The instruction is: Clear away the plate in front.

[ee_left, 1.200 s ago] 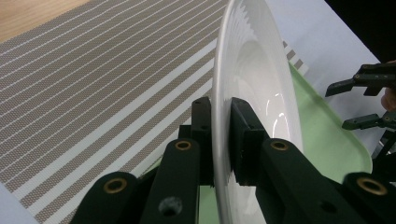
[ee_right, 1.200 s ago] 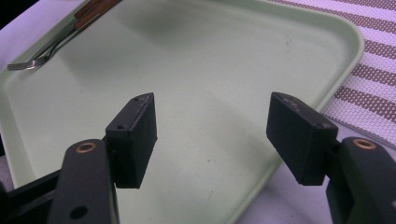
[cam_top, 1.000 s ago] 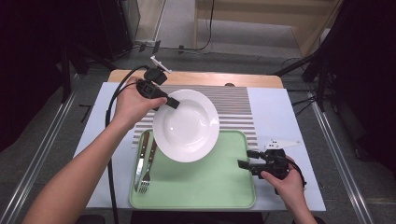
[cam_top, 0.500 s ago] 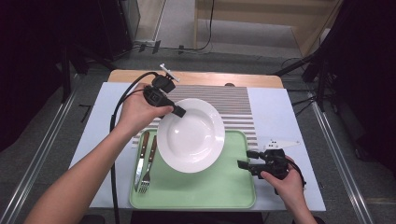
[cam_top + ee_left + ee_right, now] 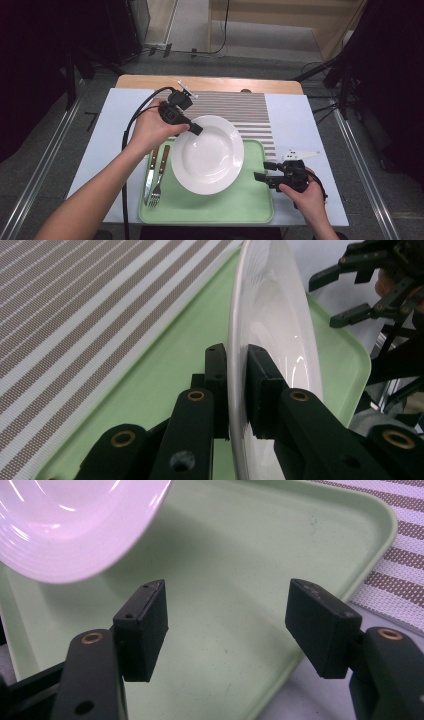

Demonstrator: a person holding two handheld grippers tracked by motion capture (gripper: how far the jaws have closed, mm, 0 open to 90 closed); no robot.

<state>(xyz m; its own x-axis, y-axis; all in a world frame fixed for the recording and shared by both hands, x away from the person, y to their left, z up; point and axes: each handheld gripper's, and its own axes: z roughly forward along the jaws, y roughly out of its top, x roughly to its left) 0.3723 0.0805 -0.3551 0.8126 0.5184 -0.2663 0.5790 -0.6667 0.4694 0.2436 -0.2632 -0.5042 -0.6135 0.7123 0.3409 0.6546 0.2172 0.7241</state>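
We count one white plate (image 5: 208, 154) pinched by our left tongs (image 5: 195, 129) over one green tray (image 5: 250, 205). Right tongs (image 5: 260, 171) gape wide, empty. One knife (image 5: 149, 175), seemingly one fork (image 5: 158, 179)

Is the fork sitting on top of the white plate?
No, the fork lies on the green tray, left of the white plate.

My worktop (image 5: 107, 125) carries a pale blue sheet, with bare wood showing at its far edge. On it lie a striped mat (image 5: 240, 107) and a green tray (image 5: 250, 205), the tray overlapping the mat's near edge.

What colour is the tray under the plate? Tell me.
Pale green; the tray shows best in the high view, beneath the white plate.
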